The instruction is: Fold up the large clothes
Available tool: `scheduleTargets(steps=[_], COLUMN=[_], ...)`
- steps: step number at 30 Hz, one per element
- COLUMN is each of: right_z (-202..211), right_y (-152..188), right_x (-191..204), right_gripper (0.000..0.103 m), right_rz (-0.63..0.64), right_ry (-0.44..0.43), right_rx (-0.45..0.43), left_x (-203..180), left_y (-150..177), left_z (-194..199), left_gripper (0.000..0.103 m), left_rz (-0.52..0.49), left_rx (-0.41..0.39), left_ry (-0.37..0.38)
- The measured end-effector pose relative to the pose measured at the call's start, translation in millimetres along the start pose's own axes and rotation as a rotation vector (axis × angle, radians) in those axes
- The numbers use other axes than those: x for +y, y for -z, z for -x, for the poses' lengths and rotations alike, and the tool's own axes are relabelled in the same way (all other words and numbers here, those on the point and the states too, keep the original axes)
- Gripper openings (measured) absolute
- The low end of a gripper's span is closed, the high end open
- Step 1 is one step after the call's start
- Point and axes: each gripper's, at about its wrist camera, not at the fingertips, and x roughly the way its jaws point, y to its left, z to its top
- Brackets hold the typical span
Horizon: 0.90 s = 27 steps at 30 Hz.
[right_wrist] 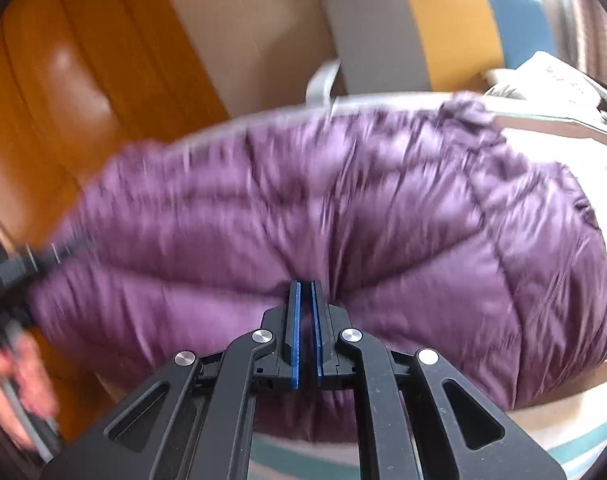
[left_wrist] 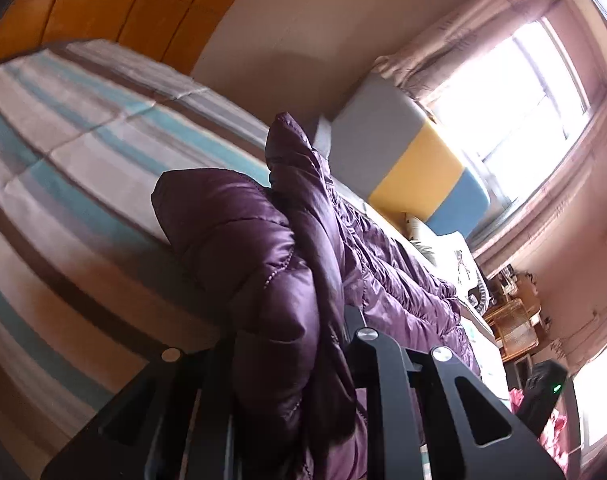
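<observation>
Left tongs [left_wrist: 303, 360] clamped on a thick bunched fold of glossy, quilted purple jacket [left_wrist: 263, 248], lifted off the striped bed [left_wrist: 63, 168]. Right tongs [right_wrist: 305, 312] nearly closed, blue pads pinching the jacket's puffy edge. Beyond, bare striped sheet, orange padded headboard [left_wrist: 87, 8], curtained window [left_wrist: 535, 92].

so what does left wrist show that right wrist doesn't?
Left wrist only: the bright window with curtains, clutter on the floor at lower right, a wide stretch of the striped bedsheet, and the left gripper shut on a bunched fold of the purple puffer jacket.

Right wrist only: the right gripper shut on the jacket's near edge with blue pads visible, and the person's hand on the other gripper at far left, blurred.

Both: the jacket, the bed, the orange padded headboard, and the grey-yellow-blue cushion.
</observation>
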Motion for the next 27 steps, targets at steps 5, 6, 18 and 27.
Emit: scheduleTargets(steps=[5,6,18,27], right_z=[-27,-42,-11,-24], right_y=[-33,-35,0,39], right_x=[2,-1,6,12], right_gripper=[0.007,0.007,0.007,0.007], right_rz=[0.054,0.056,0.014,0.036], right_ry=[0.086,0.104,0.046,0.058], right_rx=[-0.033,0.009,-0.039,0.046], left_x=[-2,-2,-17,-59], left_y=[2,4,8,13], left_z=[-1,0,7,21], left_gripper=[0.015,0.015,0.016,0.017], left_rz=[0.009,0.01,0.001,-0.108], left_rx=[-0.019,-0.02,-0.071,-0.13], left_ry=[-0.013,-0.013,-0.032,-0.053])
